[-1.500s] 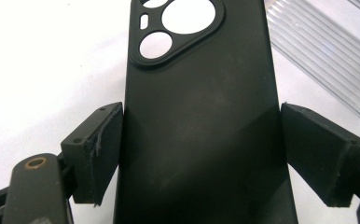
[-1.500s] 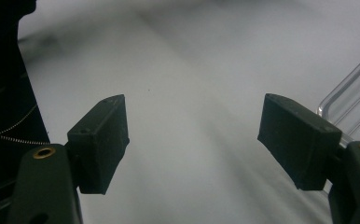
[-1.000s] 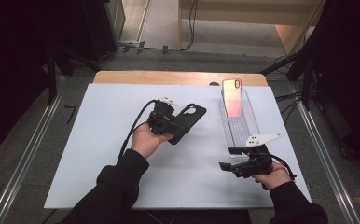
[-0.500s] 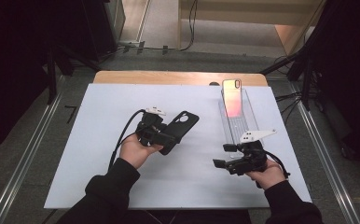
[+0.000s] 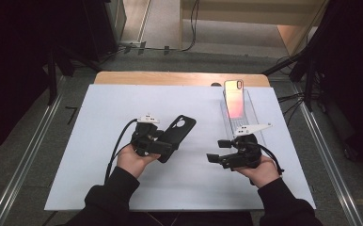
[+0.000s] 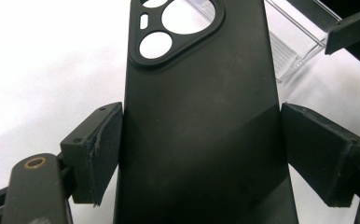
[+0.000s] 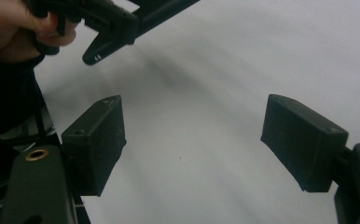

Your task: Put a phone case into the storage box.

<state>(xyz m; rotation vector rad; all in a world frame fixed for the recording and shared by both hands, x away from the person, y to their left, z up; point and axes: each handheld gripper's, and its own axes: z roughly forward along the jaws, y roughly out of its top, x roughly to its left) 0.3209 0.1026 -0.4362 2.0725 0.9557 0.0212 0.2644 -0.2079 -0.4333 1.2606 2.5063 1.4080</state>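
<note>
A black phone case [image 5: 179,132] with a round camera cutout is clamped between the pads of my left gripper [image 5: 166,147], left of the white board's middle. In the left gripper view the case [image 6: 201,116] fills the gap and both pads press its long edges, cutout end pointing away. My right gripper [image 5: 216,150] hovers low over the board to the right, jaws wide apart and pointing left toward the case. Between its pads [image 7: 94,144] in the right gripper view there is only bare white surface. A phone [image 5: 234,99] with a pinkish back leans on a clear stand [image 5: 251,117].
The white board [image 5: 99,141] covers the wooden table [image 5: 170,77]. The clear stand [image 6: 294,51] sits just beyond the case in the left gripper view. Metal rails [image 5: 24,155] run along both sides, and cables lie on the floor beyond the table.
My left gripper has drawn back toward the person with the case in it. My right gripper has shifted left and slightly forward, closer to the case.
</note>
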